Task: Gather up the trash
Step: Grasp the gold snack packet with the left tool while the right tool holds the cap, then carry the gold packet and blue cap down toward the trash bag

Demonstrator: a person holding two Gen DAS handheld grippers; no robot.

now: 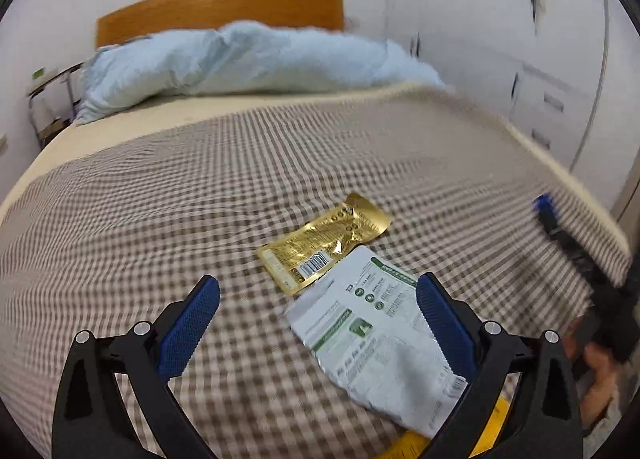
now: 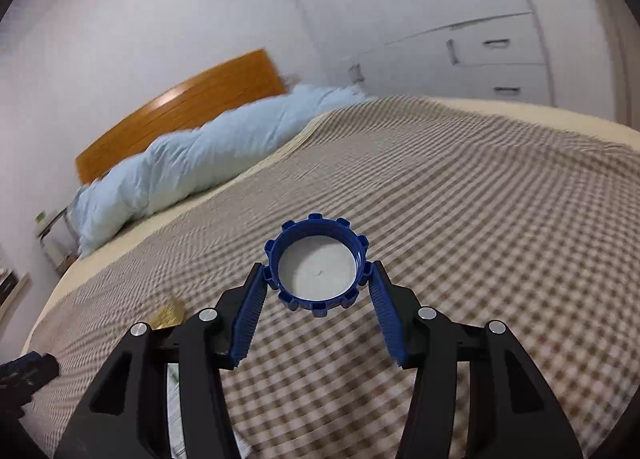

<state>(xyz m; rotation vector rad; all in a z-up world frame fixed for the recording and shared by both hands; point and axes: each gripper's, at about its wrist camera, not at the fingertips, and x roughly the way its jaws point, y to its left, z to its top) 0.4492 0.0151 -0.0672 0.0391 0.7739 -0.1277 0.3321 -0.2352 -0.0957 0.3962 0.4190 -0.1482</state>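
In the right wrist view my right gripper [image 2: 316, 273] is shut on a blue ribbed bottle cap [image 2: 316, 264], its white inside facing the camera, held above the checked bedspread [image 2: 460, 199]. In the left wrist view my left gripper [image 1: 318, 289] stands open over the bed with nothing between its fingers. A gold foil wrapper [image 1: 324, 243] lies just beyond it, and a white and green pouch [image 1: 376, 339] lies partly under its right finger [image 1: 440, 315]. A yellow wrapper [image 1: 408, 447] peeks out at the bottom edge. The other gripper [image 1: 560, 235] shows blurred at the right.
A light blue duvet [image 1: 240, 59] is bunched along the wooden headboard [image 1: 220, 7]. White wardrobe doors and drawers [image 2: 480, 51] stand beyond the bed's far side. A small shelf [image 1: 48, 91] sits by the bed's left corner. A hand [image 1: 600, 375] shows at the lower right.
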